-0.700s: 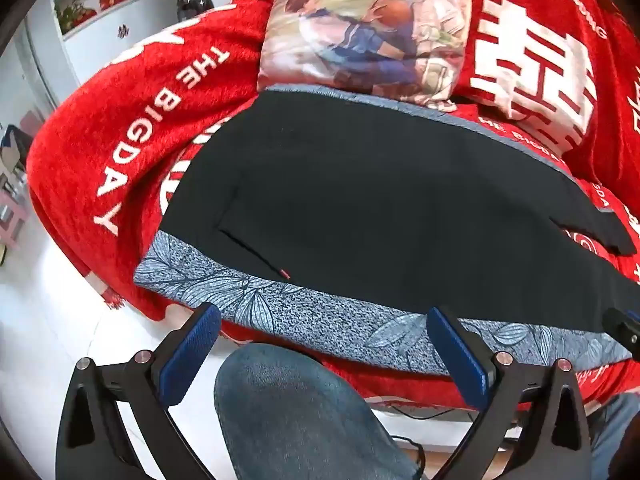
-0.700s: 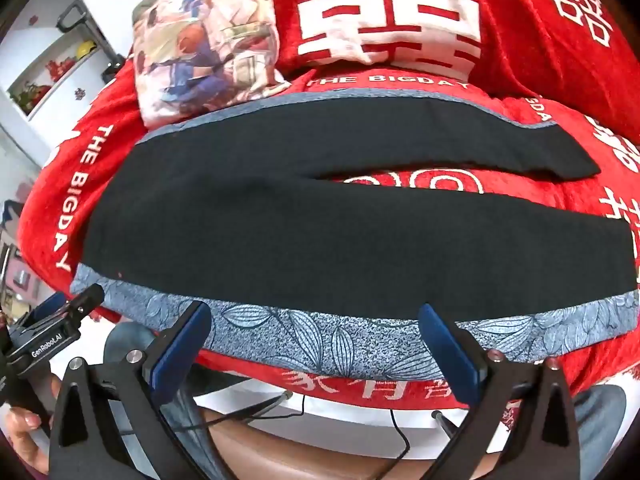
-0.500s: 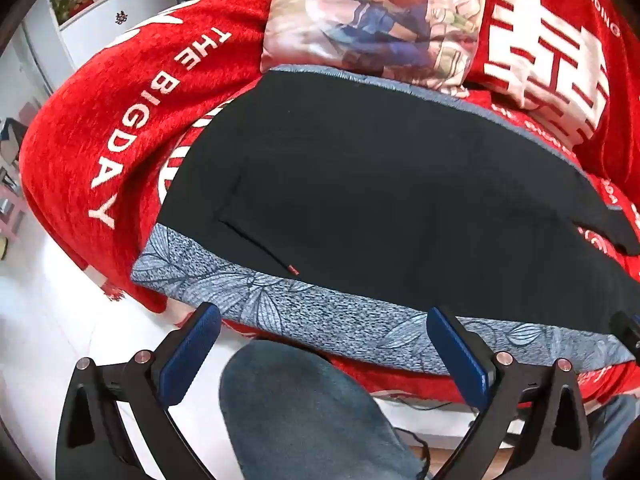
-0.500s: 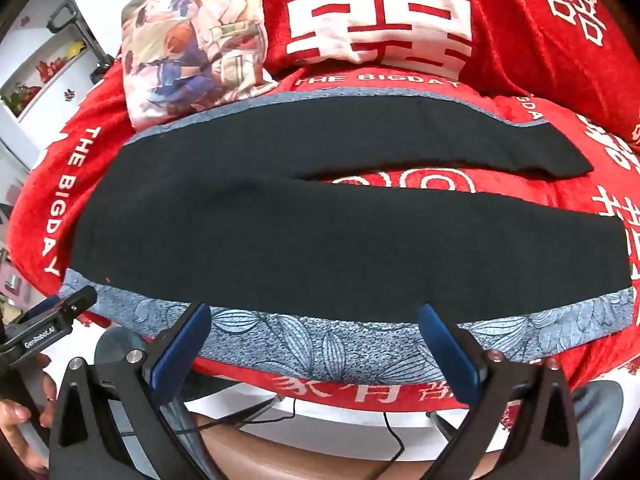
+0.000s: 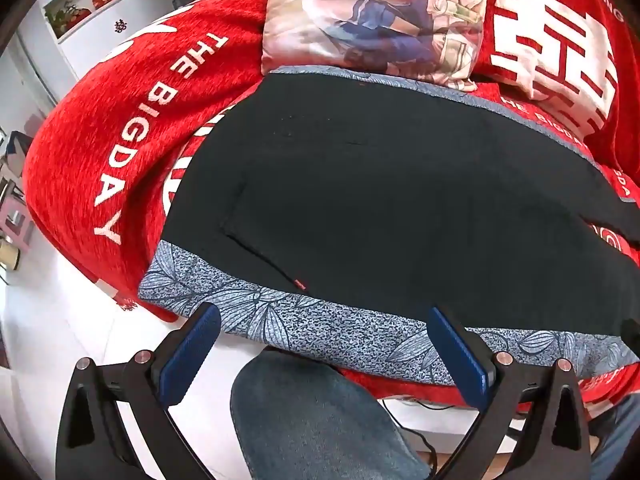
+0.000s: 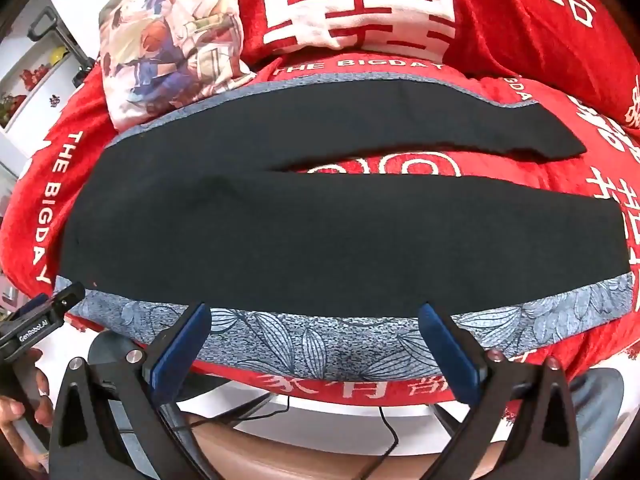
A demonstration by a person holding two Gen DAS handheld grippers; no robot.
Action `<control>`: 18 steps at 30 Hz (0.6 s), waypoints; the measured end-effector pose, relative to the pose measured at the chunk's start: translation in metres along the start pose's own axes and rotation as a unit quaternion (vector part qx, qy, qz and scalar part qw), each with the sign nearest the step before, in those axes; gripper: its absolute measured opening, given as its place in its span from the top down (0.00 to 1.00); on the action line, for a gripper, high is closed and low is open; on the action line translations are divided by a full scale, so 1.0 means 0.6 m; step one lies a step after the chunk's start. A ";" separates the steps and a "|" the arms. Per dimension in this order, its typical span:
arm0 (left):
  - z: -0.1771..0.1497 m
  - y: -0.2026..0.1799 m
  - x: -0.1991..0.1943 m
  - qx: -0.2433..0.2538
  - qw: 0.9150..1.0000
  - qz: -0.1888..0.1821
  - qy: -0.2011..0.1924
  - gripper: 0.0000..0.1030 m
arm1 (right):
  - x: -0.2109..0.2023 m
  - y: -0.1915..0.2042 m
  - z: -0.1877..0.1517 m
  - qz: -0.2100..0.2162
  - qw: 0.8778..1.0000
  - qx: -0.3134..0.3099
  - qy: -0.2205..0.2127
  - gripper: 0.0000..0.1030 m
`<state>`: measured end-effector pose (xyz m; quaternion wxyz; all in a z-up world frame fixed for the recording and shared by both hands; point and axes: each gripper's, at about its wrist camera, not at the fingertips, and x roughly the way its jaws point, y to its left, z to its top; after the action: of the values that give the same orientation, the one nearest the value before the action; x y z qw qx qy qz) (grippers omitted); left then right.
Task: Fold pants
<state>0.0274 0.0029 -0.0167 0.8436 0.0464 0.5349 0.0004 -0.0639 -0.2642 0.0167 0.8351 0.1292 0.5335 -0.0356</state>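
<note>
Black pants (image 6: pixel 312 224) with a grey-blue leaf-print side stripe (image 6: pixel 320 340) lie spread flat on a red blanket, waist to the left, two legs running right and split apart. The waist end shows in the left wrist view (image 5: pixel 380 200). My left gripper (image 5: pixel 324 352) is open and empty, hovering just before the near stripe (image 5: pixel 320 328) by the waist. My right gripper (image 6: pixel 316 344) is open and empty, over the near stripe at mid-leg. The left gripper's body also shows in the right wrist view (image 6: pixel 36 324).
A red blanket (image 6: pixel 520 40) with white lettering covers the bed. A printed cushion (image 5: pixel 372 20) lies behind the waistband. My jeans-clad knee (image 5: pixel 320 420) is below the left gripper. White shelves (image 5: pixel 100 8) stand far left. Cables (image 6: pixel 384 420) hang under the bed edge.
Both grippers moved forward and closer to the pants' near edge; the pants look larger and lie as before. Both stay open.
</note>
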 end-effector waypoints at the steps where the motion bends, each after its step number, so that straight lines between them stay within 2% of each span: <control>1: 0.000 -0.001 0.001 0.002 1.000 0.001 0.001 0.00 | 0.000 -0.007 0.001 0.001 1.000 0.000 0.000 0.00; 6: -0.001 -0.010 -0.003 0.007 1.000 0.000 -0.003 0.00 | -0.001 -0.022 0.004 0.006 1.000 0.001 0.001 0.00; 11: -0.001 -0.019 -0.004 0.021 1.000 0.003 -0.002 0.00 | 0.001 -0.073 0.009 0.013 1.000 -0.002 0.004 0.00; 13: -0.001 -0.021 -0.005 0.024 1.000 0.003 -0.001 0.00 | -0.004 -0.021 0.005 -0.005 1.000 0.023 0.000 0.00; 18: 0.002 -0.022 -0.007 0.023 1.000 -0.001 -0.001 0.00 | -0.003 -0.033 0.007 -0.007 1.000 0.023 0.001 0.00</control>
<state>0.0258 -0.0107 -0.0136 0.8426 0.0652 0.5343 -0.0126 -0.0649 -0.2847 0.0167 0.8313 0.1448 0.5341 -0.0532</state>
